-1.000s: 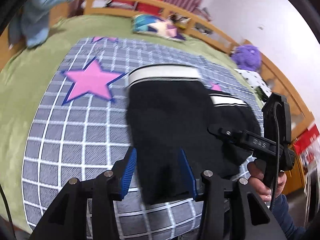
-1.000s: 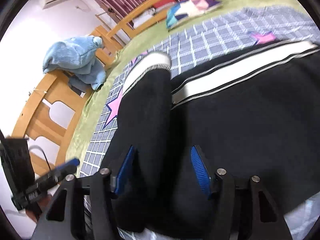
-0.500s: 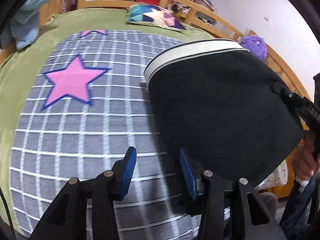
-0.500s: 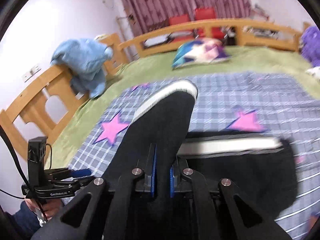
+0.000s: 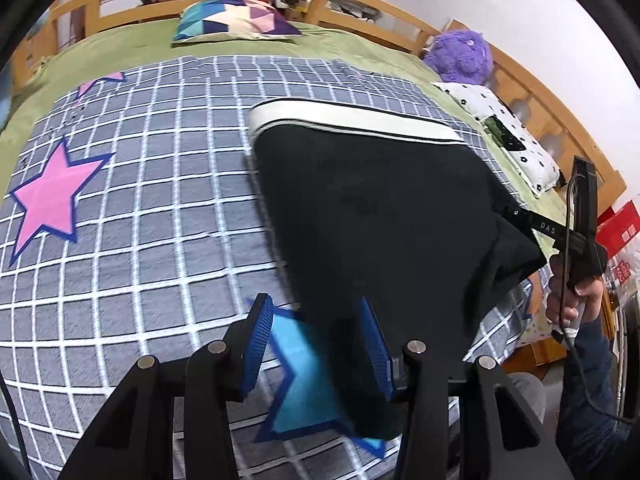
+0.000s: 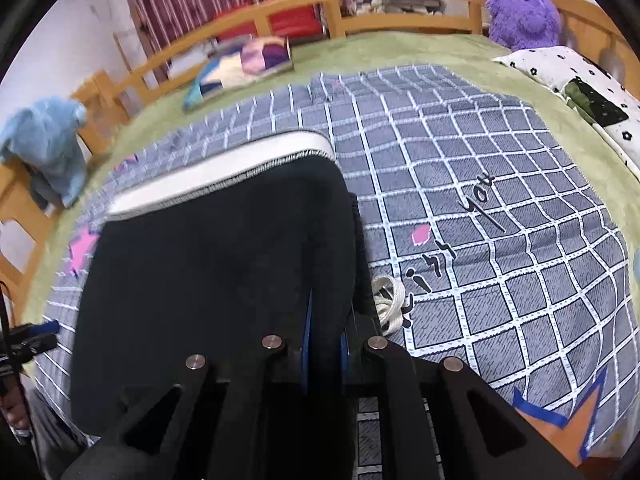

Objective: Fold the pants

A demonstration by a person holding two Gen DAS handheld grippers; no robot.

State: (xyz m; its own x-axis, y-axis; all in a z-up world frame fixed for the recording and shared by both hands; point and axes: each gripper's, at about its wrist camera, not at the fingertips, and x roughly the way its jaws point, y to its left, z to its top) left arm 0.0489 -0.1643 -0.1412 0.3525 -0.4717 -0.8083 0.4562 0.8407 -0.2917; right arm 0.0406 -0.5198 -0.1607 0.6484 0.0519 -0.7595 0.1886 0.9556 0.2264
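Right wrist: right gripper (image 6: 324,340) pinches pants (image 6: 216,264); white waistband (image 6: 216,168) points away.

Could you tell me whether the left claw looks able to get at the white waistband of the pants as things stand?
Probably yes: the left claw is open at the near edge of the pants, and nothing lies between it and the waistband.

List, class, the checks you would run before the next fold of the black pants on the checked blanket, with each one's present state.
1. Right gripper pinches the black pants with white waistband: ok.
2. Left gripper gripping cloth: not ok, blue pads apart, pants edge only between them.
3. White waistband lying straight: ok.
4. Grey checked blanket beside the pants bare: ok.
5. White drawstring tucked in: not ok, it lies loose on the blanket.
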